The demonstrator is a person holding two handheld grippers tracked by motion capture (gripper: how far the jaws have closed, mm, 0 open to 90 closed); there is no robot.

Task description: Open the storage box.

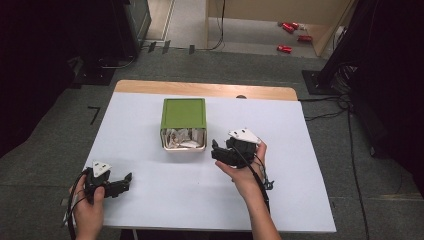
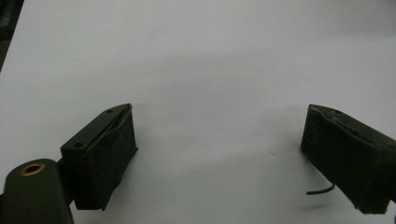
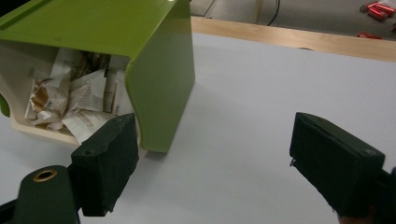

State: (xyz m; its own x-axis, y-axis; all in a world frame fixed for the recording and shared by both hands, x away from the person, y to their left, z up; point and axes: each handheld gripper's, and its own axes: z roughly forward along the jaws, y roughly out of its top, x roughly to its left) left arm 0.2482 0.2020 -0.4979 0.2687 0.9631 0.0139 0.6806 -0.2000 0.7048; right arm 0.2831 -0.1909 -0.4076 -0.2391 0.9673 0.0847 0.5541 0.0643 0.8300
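Observation:
A green box (image 1: 184, 115) lies on its side in the middle of the white table (image 1: 150, 185), its cream open mouth facing the person and stuffed with crumpled paper scraps (image 1: 182, 138). In the right gripper view the green box (image 3: 140, 60) and its paper scraps (image 3: 70, 100) sit just ahead and left of the jaws. My right gripper (image 1: 216, 150) stands open just right of the box's mouth, holding nothing. My left gripper (image 1: 126, 181) is open near the front left of the table, over bare white surface, far from the box.
A wooden strip (image 1: 205, 90) runs along the table's far edge. Red items (image 1: 292, 35) lie on the floor beyond. Cables (image 1: 330, 112) trail on the carpet at the right, and dark equipment stands at the left and right.

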